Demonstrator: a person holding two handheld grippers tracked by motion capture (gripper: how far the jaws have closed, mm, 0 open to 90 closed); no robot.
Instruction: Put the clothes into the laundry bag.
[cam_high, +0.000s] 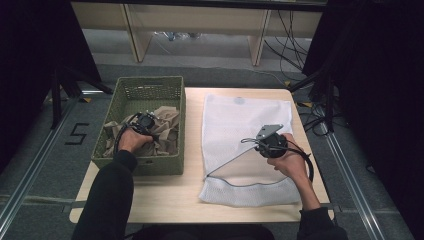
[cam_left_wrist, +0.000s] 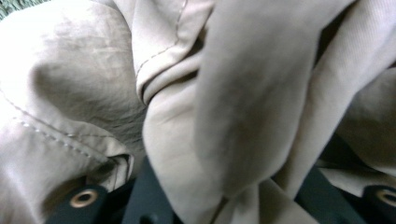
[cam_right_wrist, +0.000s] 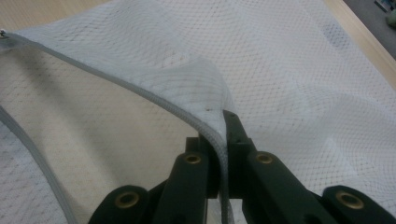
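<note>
Right tool pinches mesh bag; basket holds cloth.

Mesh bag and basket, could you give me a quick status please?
Right gripper shut on mesh bag zipper edge, mouth lifted open. Left gripper in basket, beige garment between its jaws. Nothing obstructing.

On the table, the basket holding crumpled cloth sits left of the mesh bag.

The wooden table carries two things — a green basket and a white mesh bag.
</note>
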